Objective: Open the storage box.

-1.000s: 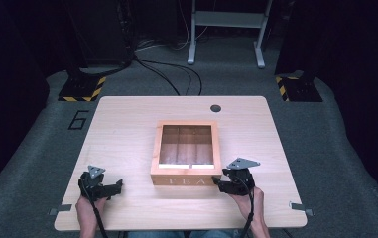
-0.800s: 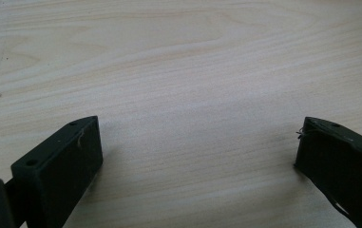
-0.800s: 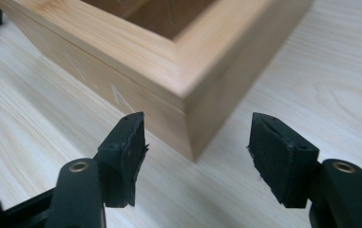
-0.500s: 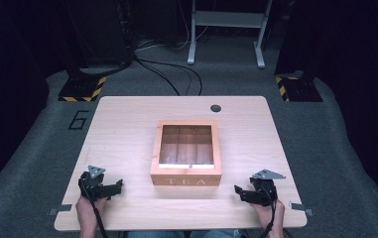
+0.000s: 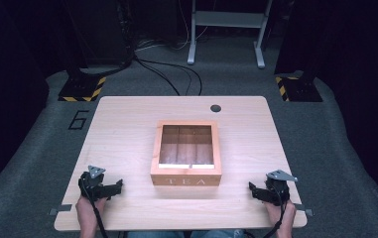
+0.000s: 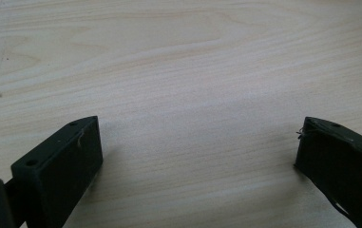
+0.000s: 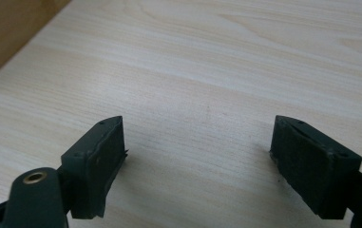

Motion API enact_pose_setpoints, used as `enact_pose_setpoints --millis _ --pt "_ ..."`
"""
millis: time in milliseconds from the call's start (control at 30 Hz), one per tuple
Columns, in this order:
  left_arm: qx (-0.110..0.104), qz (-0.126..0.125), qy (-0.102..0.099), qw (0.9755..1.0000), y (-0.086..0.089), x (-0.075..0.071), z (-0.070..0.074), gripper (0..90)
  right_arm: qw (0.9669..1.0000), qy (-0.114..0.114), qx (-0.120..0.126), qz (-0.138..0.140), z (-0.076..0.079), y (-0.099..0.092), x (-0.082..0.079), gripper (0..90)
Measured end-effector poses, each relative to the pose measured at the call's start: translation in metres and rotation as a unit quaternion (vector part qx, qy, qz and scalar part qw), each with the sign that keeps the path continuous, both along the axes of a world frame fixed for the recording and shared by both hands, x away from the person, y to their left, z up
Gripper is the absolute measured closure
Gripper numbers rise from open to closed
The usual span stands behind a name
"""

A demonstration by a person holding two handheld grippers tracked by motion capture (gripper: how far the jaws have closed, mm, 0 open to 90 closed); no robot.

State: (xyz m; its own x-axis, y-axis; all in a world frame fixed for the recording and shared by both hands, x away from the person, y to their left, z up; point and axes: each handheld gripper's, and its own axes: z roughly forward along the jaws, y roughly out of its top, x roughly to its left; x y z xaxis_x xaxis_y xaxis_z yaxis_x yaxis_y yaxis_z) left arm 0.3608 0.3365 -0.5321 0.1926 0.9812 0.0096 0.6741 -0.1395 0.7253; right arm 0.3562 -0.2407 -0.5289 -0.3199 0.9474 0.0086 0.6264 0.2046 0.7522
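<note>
The wooden tea box [image 5: 187, 154] sits mid-counter, a bit toward the near edge, glass lid shut, "TEA" front facing the person. Both claws rest low by the near edge, well apart from the box: left claw [image 5: 117, 185] near the near-left corner, right claw [image 5: 252, 189] near the near-right corner. Left claw jaws stand wide w/ nothing between, just bare counter [image 6: 178, 71]. Right claw jaws have just been opening and are wide too, empty; a brown box wall [image 7: 7, 28] shows at the top-left of the right gripper view.

Risks, as judged:
- Lid frame is thin; a claw coming in too low prob hits the box wall and shoves the whole box toward the far edge instead of catching the lid.
- One-sided lift w/o the other claw bracing could tip or spin the box.
- Glass pane is slick, so pads may slip off.
- Right claw is close to the near edge; its cable could snag there.
</note>
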Motion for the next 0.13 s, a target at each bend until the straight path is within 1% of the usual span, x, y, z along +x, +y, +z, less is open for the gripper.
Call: enact_pose_setpoints --millis 33,133 --pt "0.000 0.000 0.000 1.0000 0.0001 0.0001 0.0000 1.2 1.0000 0.001 -0.007 0.004 0.0000 0.0018 -0.0001 16.3" --pt "0.000 0.001 0.000 1.0000 -0.0002 -0.0001 0.0000 1.1 1.0000 0.004 -0.006 0.004 0.0000 0.0014 0.0007 14.8"
